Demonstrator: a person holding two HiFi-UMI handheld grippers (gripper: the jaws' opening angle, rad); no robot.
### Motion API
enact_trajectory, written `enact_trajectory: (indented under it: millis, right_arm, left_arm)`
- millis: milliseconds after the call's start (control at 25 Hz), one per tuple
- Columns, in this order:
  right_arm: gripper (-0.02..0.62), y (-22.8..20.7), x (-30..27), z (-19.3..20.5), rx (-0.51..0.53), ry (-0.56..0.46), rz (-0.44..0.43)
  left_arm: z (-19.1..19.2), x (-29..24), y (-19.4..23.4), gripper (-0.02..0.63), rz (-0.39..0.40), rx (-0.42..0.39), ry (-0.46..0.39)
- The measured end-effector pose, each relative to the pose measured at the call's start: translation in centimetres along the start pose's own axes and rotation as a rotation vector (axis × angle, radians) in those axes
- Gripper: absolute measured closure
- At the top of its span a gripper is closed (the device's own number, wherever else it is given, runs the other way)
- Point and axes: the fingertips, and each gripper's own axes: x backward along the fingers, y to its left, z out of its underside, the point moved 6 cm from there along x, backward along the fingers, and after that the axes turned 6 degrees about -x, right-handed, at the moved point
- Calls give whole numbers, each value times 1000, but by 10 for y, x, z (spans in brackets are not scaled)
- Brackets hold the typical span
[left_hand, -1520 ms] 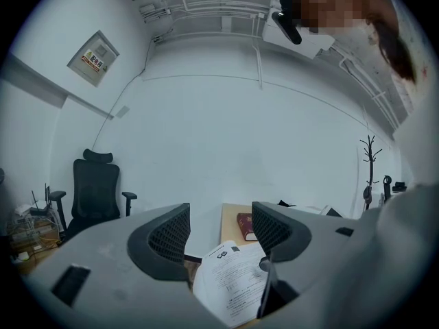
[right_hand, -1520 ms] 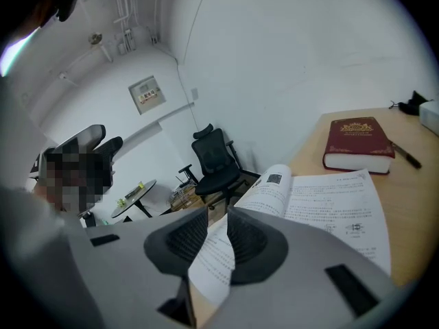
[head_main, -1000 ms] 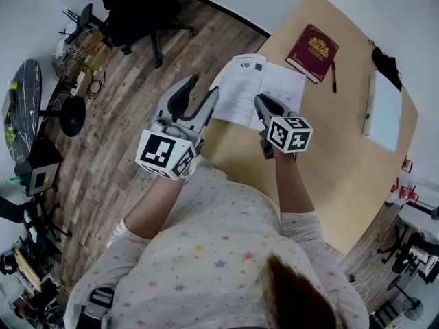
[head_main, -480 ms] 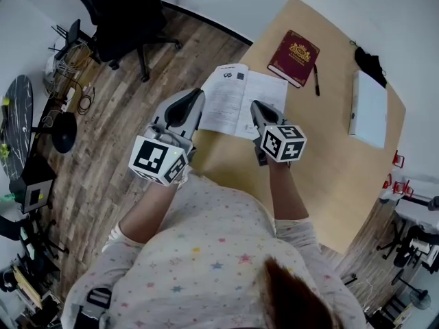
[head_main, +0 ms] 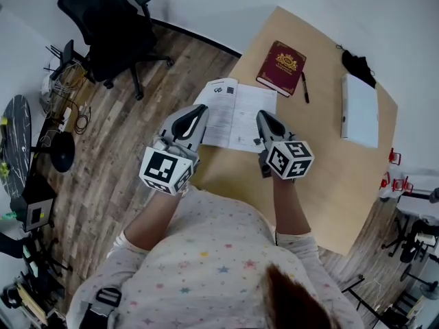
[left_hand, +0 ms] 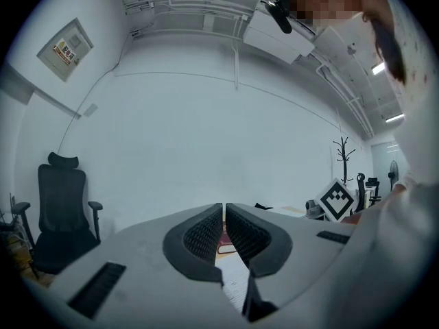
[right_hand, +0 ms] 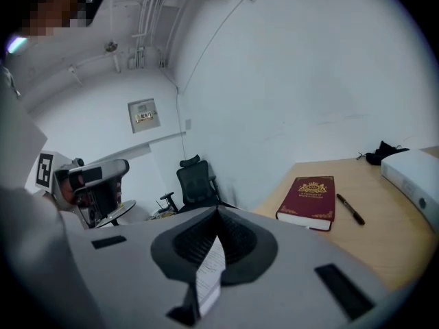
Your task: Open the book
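Note:
An open white booklet (head_main: pixel 234 114) is held over the near left corner of the wooden table (head_main: pixel 329 163). My left gripper (head_main: pixel 200 112) is shut on its left page edge. The page (left_hand: pixel 235 284) shows low between the jaws in the left gripper view, behind the tips of the left gripper (left_hand: pixel 224 211). My right gripper (head_main: pixel 263 118) is shut on the right page (right_hand: pixel 210 266), seen edge-on in the right gripper (right_hand: pixel 218 214). A closed dark red book (head_main: pixel 281 67) with gold print lies flat beyond the booklet, apart from both grippers. The red book (right_hand: pixel 309 199) is also ahead in the right gripper view.
A black pen (head_main: pixel 304 88) lies right of the red book. A white box (head_main: pixel 360 110) and a black bundle (head_main: pixel 355 66) sit at the table's far right. A black office chair (head_main: pixel 103 26) stands on the wood floor to the left. The person's arms and patterned shirt (head_main: pixel 206 266) fill the foreground.
The left gripper's jaws, apart one second ago, have closed on the booklet's left edge. Both grippers and the booklet have shifted slightly in the view as the head camera moved.

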Motion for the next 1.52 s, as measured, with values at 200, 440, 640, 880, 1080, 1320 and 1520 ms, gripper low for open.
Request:
enact_trajectory:
  millis: [200,440,640,880,1080,1320,1520]
  right_arm:
    - [592,8,20,-23,24,-78,5]
    - [592,17,47,-47,69,-162,32]
    - [594,25,70,-62,102,-226,64]
    - [593,39,88,-72,126,-277,83]
    - [593,46,98,-78,132,-316,99]
    - [592,50,106,-80,137,-342,110]
    - [592,56,107,-81,157,-351,115]
  left_arm:
    - [-6,-9,-10,583,34,-11,-15]
    - [-16,-20,-20,583,69,-23,-42]
    - [-26,-23,-26,583,93,-32,-62]
    - [-39,-21,-22,586,91,-37,-93]
    - [-46,-18,-15,588,82,-50,-106]
    - [-43,-14,-10,589,81,-53,-89]
    - [-40,-12,-9,591,86,-48,-84]
